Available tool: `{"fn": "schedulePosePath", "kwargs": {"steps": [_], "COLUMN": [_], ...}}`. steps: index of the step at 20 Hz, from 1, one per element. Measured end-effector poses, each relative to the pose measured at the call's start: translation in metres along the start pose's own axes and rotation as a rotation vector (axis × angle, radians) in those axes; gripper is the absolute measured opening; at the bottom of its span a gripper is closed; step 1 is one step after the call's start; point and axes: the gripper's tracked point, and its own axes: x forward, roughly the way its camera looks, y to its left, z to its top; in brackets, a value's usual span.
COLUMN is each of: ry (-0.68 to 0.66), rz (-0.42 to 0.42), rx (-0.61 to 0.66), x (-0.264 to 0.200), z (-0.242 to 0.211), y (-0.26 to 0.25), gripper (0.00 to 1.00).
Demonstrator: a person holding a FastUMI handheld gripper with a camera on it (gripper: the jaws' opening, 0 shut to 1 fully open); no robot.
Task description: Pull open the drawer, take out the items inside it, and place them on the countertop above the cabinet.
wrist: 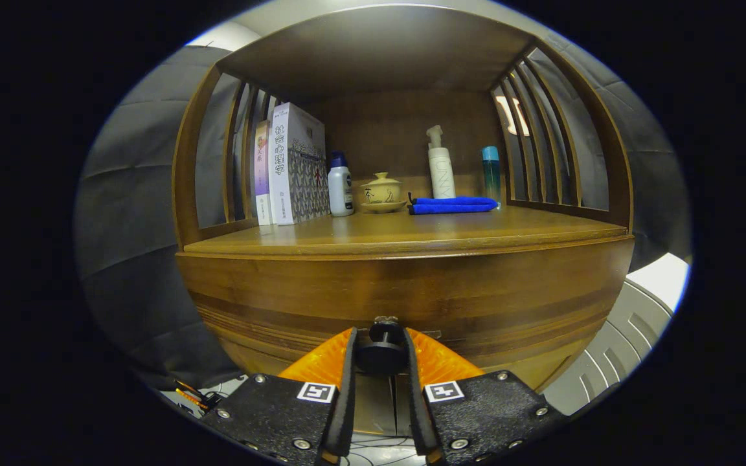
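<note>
The hand-held gripper (381, 349) appears clenched on the drawer knob (383, 349), both fingers flanking it, so a pull can slide the drawer (412, 291) out below the surface (405, 236).

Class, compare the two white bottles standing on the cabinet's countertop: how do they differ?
The white bottle with the blue cap is short and squat; the white pump bottle is tall and slim. The first stands beside the books, the second behind the folded blue cloth. Both stand upright. The gripper is closed on the drawer knob.
</note>
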Motion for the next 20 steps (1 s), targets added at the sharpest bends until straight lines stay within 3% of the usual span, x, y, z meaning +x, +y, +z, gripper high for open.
{"fn": "schedulePosePath", "kwargs": {"steps": [20], "ry": [0.006], "rz": [-0.002], "rx": [-0.016], "x": [-0.082], "z": [-0.019], "y": [0.005], "gripper": [0.36]}}
